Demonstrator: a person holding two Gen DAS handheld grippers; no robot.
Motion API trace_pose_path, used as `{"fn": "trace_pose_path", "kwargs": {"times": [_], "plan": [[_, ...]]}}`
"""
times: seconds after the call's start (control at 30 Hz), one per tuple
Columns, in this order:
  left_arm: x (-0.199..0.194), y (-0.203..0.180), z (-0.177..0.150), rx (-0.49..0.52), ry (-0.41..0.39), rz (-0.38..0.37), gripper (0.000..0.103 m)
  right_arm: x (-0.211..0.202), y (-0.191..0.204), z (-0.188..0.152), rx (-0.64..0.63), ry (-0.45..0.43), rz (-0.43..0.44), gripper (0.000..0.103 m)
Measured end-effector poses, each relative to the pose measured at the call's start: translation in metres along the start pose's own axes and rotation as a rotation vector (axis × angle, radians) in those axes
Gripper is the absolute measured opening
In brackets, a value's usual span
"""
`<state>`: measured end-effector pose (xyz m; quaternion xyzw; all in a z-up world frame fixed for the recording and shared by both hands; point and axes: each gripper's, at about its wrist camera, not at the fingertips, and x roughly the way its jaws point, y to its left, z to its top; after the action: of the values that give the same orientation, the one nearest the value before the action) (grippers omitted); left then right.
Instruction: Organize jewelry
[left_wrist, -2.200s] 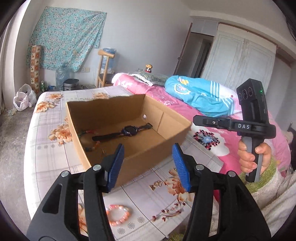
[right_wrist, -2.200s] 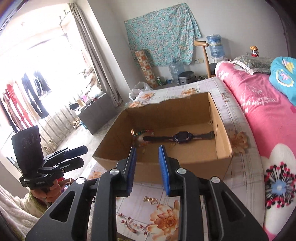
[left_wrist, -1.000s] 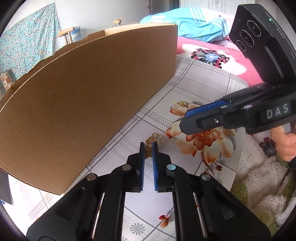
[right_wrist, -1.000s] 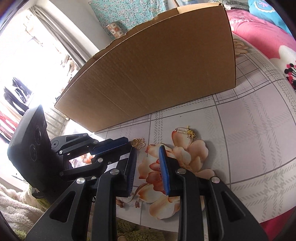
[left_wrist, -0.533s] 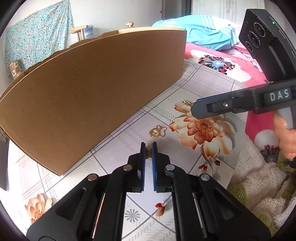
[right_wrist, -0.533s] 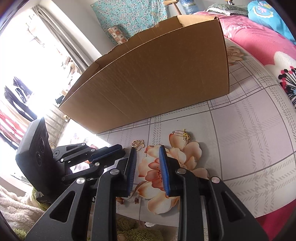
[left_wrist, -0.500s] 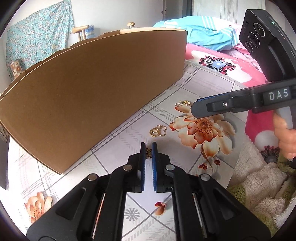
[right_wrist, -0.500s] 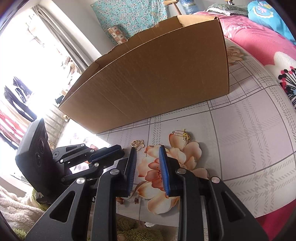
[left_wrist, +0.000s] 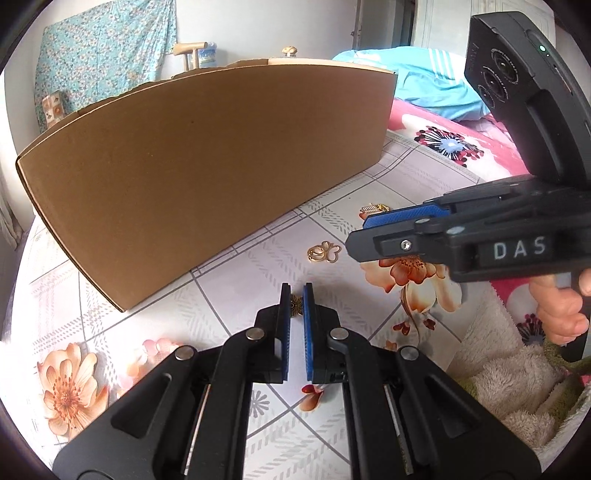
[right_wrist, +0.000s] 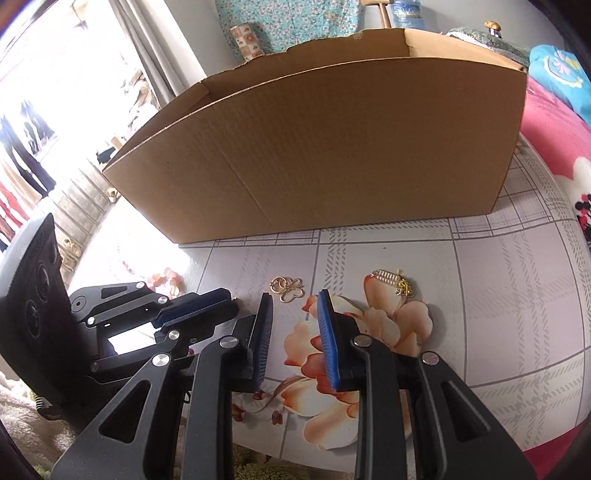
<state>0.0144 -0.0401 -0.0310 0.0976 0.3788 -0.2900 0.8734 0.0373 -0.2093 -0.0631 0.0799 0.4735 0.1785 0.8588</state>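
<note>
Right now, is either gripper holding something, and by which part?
The left gripper pinches a small bronze flower-shaped piece at its fingertips, gripping its sides. The right gripper holds nothing.

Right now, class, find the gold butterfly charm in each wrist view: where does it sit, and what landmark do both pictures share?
Left wrist: the butterfly charm lies just right of centre, between box and right gripper.
Right wrist: it lies centre-left, just beyond the fingers.
Shared landmark: the cardboard box behind it.

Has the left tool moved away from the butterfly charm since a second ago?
Yes. The left tool has drawn back toward the person: the gold butterfly charm now lies well ahead of its tips, nearer the cardboard box.
</note>
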Motion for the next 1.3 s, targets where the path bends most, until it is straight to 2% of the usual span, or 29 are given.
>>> {"fn": "trace_pose_path", "kwargs": {"times": [0.23, 0.43, 0.57, 0.97, 1.0, 1.2, 1.3], "plan": [[-0.002, 0.003, -0.003, -0.009, -0.013, -0.006, 0.005, 0.017, 0.030, 0.013, -0.164, 0.036, -0.097, 0.025], [-0.002, 0.006, -0.005, -0.026, -0.019, -0.022, 0.005, 0.029, 0.044, 0.017, -0.246, 0.070, -0.159, 0.024], [-0.003, 0.008, -0.006, -0.034, -0.018, -0.027, 0.005, 0.029, 0.048, 0.021, -0.244, 0.095, -0.154, 0.014], [-0.006, 0.012, -0.008, -0.037, -0.024, -0.031, 0.005, 0.026, 0.042, 0.020, -0.170, 0.117, -0.161, 0.013], [-0.006, 0.012, -0.008, -0.037, -0.023, -0.030, 0.005, 0.024, 0.040, 0.022, -0.160, 0.115, -0.159, 0.003], [-0.006, 0.011, -0.008, -0.034, -0.024, -0.026, 0.005, 0.018, 0.026, 0.022, -0.102, 0.125, -0.200, 0.003], [-0.006, 0.011, -0.008, -0.033, -0.023, -0.026, 0.005, 0.013, 0.023, 0.022, -0.083, 0.110, -0.182, 0.005]]}}
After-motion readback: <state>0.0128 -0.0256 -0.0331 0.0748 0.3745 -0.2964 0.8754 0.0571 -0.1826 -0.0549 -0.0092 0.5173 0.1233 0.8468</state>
